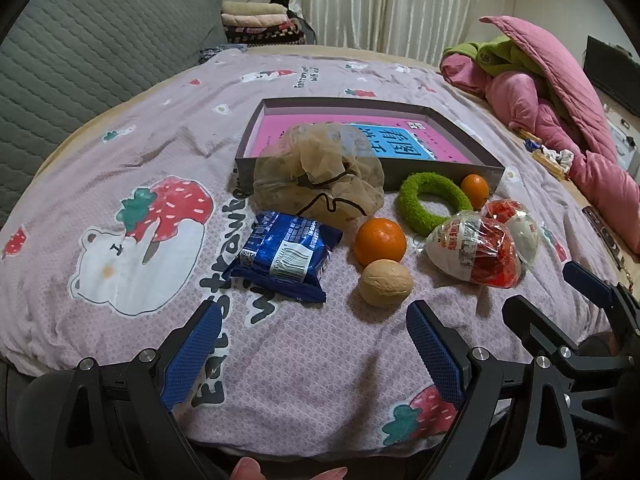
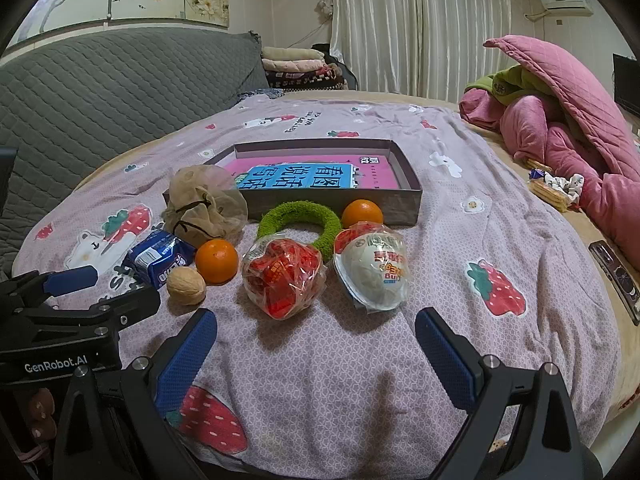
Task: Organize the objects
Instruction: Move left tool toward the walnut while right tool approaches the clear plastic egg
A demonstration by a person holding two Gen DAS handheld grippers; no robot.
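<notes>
A grey box [image 1: 448, 174] [image 2: 332, 200] with a pink and blue book inside lies on the bed. In front of it lie a beige mesh pouch [image 1: 320, 184] [image 2: 204, 204], a blue snack pack [image 1: 286, 256] [image 2: 160, 258], two oranges [image 1: 380, 242] [image 2: 362, 212], a walnut [image 1: 385, 283] [image 2: 186, 285], a green ring [image 1: 430, 200] [image 2: 300, 220] and two wrapped snack packets [image 1: 476, 252] [image 2: 376, 272]. My left gripper [image 1: 314, 320] is open and empty, just short of the walnut. My right gripper [image 2: 316, 324] is open and empty, just short of the packets.
The bed has a lilac strawberry-print cover [image 1: 132, 184] [image 2: 460, 240]. A grey quilted headboard [image 1: 80, 64] stands at the left. Pink and green bedding [image 1: 560, 88] [image 2: 560, 112] is piled at the right. A phone [image 2: 616, 276] lies near the right edge.
</notes>
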